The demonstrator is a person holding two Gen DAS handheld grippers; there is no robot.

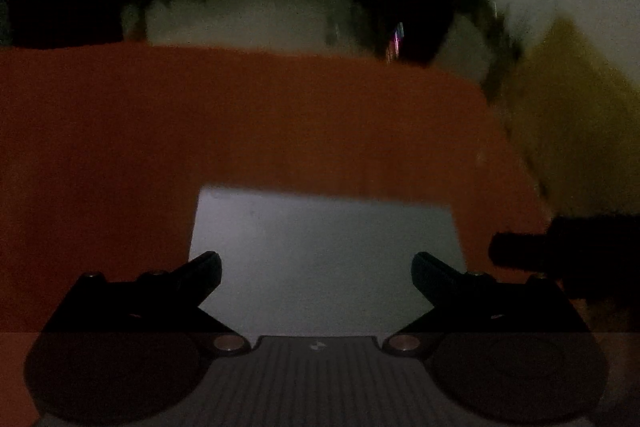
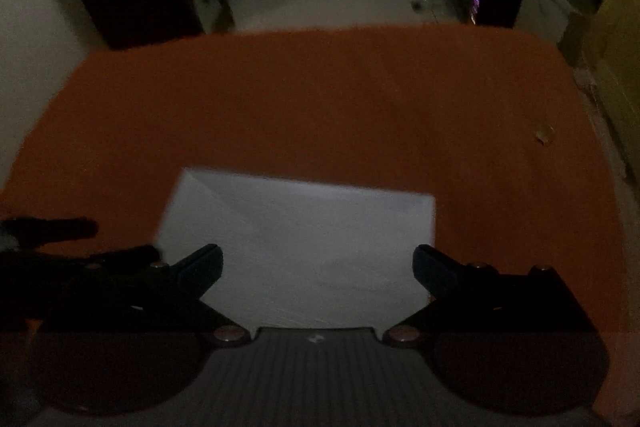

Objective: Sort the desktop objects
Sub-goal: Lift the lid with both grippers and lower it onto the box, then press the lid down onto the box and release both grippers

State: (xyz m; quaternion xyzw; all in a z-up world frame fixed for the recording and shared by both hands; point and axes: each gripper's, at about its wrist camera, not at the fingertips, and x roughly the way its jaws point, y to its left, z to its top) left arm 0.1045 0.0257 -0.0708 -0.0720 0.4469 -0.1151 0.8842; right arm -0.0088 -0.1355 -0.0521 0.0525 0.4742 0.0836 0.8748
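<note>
Left gripper [image 1: 316, 269] and right gripper [image 2: 318, 263] both hang wide open and empty above a white sheet [image 2: 300, 243] lying flat near the near edge of the orange table [image 2: 280, 99]. Best approach, probably: come in low at one sheet edge, since flat paper gives little to pinch; dim light hides whether any edge lifts.

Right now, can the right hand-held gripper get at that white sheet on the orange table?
Probably yes. The right hand-held gripper is open, with the white sheet lying flat just ahead between its fingers and nothing on top. The left hand-held gripper sits off the sheet's left edge, not blocking.
</note>
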